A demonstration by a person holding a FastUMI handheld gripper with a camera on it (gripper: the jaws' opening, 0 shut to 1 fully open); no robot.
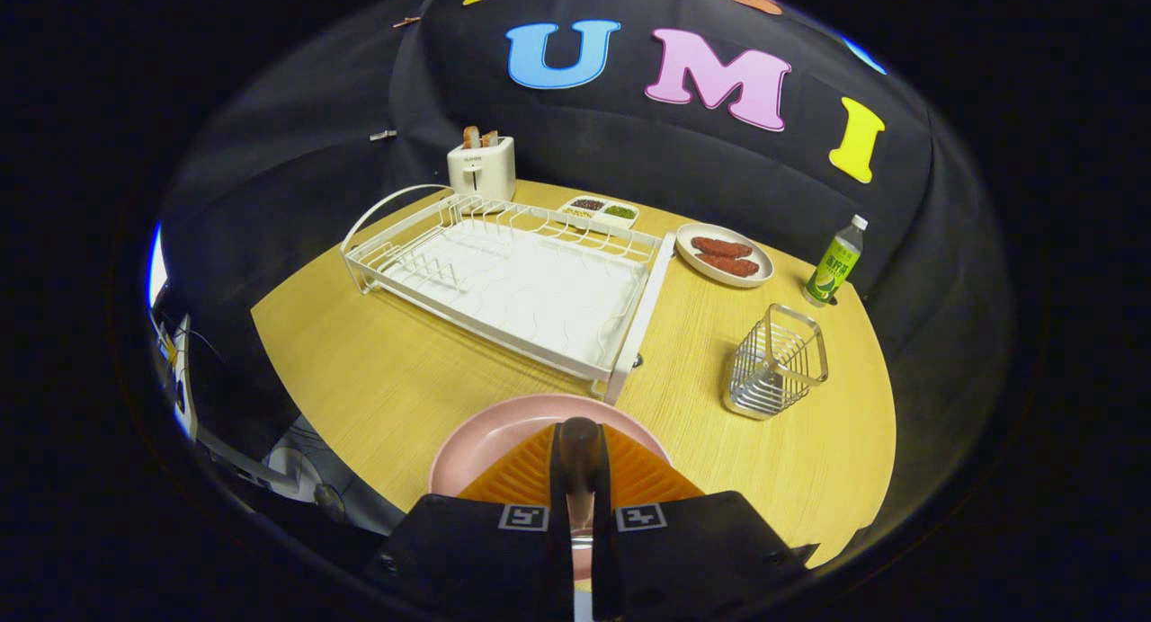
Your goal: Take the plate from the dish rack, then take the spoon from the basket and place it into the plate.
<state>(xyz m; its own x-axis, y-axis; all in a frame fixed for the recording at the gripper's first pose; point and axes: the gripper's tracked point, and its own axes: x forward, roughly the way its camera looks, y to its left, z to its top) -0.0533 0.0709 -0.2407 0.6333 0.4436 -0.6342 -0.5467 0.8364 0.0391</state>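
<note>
A pink plate [481,438] lies on the wooden table just ahead of and beneath my fingers, near the front corner of the white dish rack [513,280]. My gripper [580,483] is shut on the spoon [580,442]. Its dark handle stands up between the two fingers, above the plate. A bit of shiny metal shows lower down in the gap, and the bowl end is hidden. The wire basket [778,361] stands to the right beyond the fingers, with nothing showing inside it.
A white toaster [482,168] with bread stands behind the rack, next to a small divided dish [601,211]. A white plate of sausages [724,253] and a green bottle [836,264] sit at the back right. The table edge [297,370] curves close on the left.
</note>
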